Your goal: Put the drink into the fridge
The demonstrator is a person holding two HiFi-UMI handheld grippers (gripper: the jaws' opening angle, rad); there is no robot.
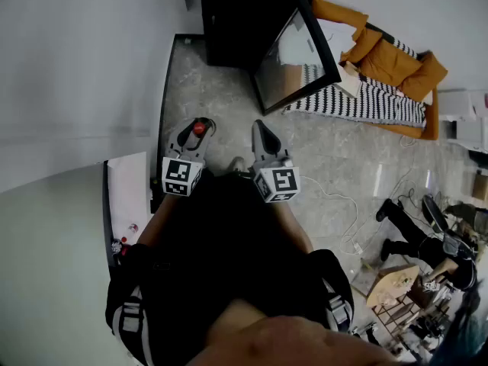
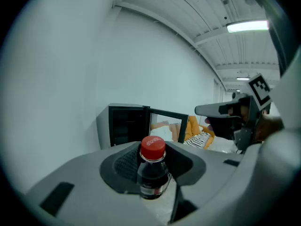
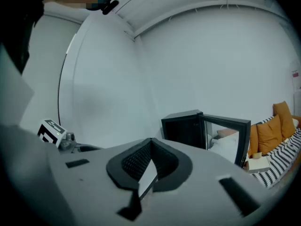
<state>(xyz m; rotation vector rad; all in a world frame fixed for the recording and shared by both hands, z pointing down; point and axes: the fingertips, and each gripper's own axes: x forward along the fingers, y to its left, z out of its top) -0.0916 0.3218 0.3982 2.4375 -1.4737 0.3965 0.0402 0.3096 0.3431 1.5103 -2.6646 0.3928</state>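
Observation:
A small dark drink bottle (image 2: pixel 152 169) with a red cap (image 1: pixel 199 128) stands upright between the jaws of my left gripper (image 1: pixel 200 126), which is shut on it. In the left gripper view the pads clasp the bottle's neck and shoulder. My right gripper (image 1: pixel 260 130) is level beside it, shut with nothing in it; its tips meet in the right gripper view (image 3: pixel 150 144). The black fridge (image 1: pixel 242 17) stands ahead against the wall, its glass door (image 1: pixel 296 56) swung open to the right. Its dark inside (image 2: pixel 125 125) faces me.
An orange sofa with a striped blanket (image 1: pixel 380 90) lies to the right of the fridge door. White cables (image 1: pixel 347 204) run over the stone floor. A white table edge (image 1: pixel 127 193) is at my left, and clutter and shoes (image 1: pixel 412 235) at the lower right.

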